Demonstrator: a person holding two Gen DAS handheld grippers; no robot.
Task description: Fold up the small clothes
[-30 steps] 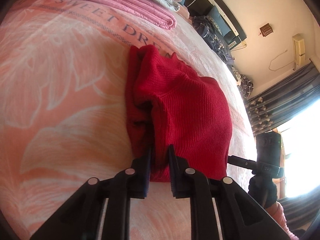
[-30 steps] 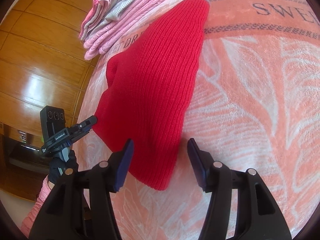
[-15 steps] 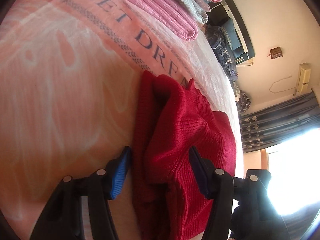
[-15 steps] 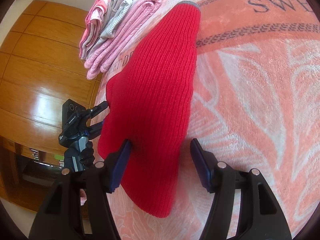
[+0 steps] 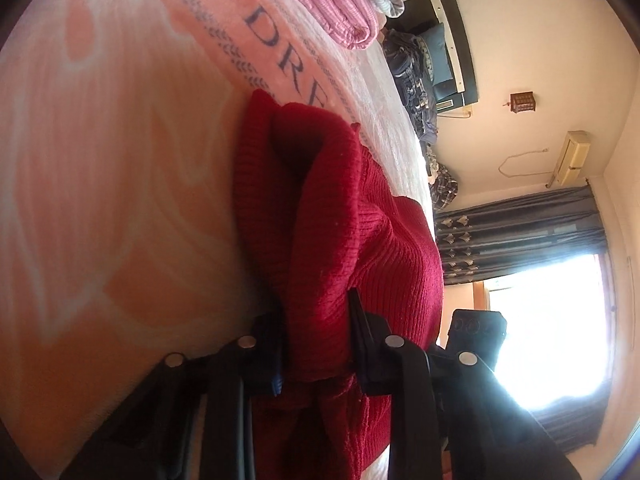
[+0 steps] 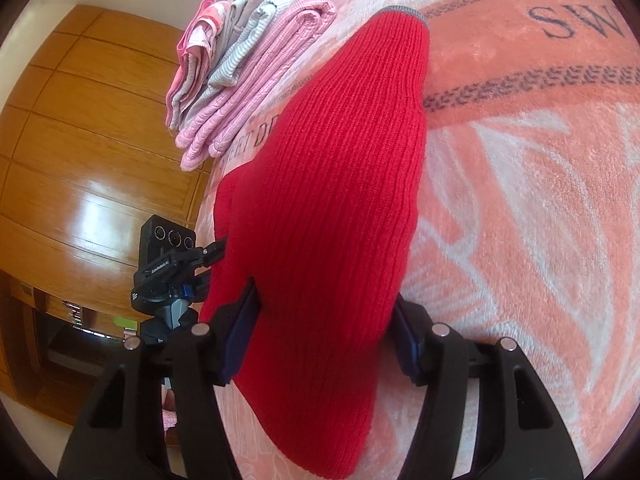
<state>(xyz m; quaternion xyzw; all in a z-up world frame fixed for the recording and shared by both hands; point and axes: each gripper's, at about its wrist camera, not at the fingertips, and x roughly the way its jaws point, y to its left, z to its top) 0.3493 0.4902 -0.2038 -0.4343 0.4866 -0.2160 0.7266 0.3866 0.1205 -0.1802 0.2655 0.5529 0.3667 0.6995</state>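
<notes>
In the left wrist view, the left gripper (image 5: 316,336) is pinching a bunched fold of the red knit sweater (image 5: 340,240) between its narrowed fingers, the garment lying on the pink "SWEET DREAMS" blanket (image 5: 120,160) with a stack of folded pink and striped clothes (image 5: 340,4) sitting farther along it. In the right wrist view, the right gripper (image 6: 324,332) is straddling the near end of the red knit sweater (image 6: 340,200) with its fingers spread wide on either side, while the left gripper (image 6: 172,268) is gripping the sweater's far edge, and the stack of folded clothes (image 6: 248,60) is resting on the blanket (image 6: 520,200) just beyond the sweater.
</notes>
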